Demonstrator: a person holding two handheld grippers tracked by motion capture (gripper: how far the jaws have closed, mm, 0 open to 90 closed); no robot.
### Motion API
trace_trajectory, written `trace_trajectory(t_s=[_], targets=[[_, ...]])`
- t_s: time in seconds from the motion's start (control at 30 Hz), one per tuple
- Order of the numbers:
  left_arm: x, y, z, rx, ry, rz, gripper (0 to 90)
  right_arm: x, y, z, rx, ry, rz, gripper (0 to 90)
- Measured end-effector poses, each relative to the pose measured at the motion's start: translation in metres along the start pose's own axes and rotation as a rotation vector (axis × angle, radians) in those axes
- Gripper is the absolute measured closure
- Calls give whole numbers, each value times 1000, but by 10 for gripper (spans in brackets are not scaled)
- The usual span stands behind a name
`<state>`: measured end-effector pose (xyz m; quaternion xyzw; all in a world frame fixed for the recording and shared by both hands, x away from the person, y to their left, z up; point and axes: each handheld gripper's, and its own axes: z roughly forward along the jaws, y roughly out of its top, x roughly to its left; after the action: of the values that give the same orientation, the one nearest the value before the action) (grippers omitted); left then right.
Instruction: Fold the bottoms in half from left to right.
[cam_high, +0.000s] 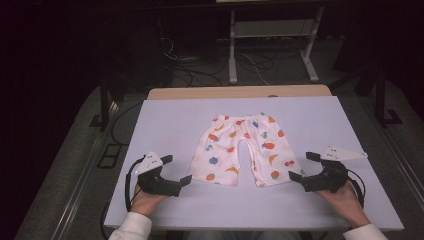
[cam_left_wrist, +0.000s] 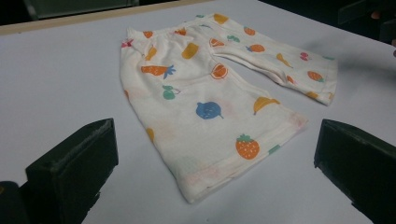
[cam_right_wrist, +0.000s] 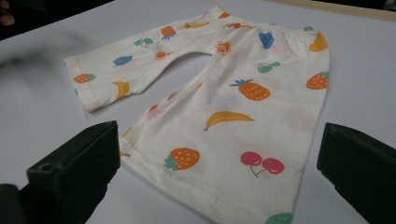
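Observation:
A small pair of white shorts (cam_high: 241, 149) printed with coloured fruit lies flat in the middle of the table, waistband away from me and both leg hems toward me. My left gripper (cam_high: 176, 169) rests on the table just left of the left leg hem (cam_left_wrist: 243, 156), jaws wide apart with nothing between them. My right gripper (cam_high: 303, 165) sits just right of the right leg hem (cam_right_wrist: 224, 182), also open and empty. Neither gripper touches the cloth.
The white table top (cam_high: 165, 115) spreads bare around the shorts, with a wooden strip (cam_high: 240, 92) along its far edge. Beyond it stand a metal stand (cam_high: 272, 37) and loose cables (cam_high: 190, 70) on a dark floor.

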<state>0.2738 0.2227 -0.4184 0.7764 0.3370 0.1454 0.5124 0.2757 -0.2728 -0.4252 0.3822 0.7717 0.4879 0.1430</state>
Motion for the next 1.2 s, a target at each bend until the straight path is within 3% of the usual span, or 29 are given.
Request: trace_trajectory(t_s=[1.0,1.2], targets=[[-5,3,9,18,-13,23,0,7,3,1,19,14,-40,0],[-4,2,9,25,-3,18,0,4,7,0,16,18,-24,0]])
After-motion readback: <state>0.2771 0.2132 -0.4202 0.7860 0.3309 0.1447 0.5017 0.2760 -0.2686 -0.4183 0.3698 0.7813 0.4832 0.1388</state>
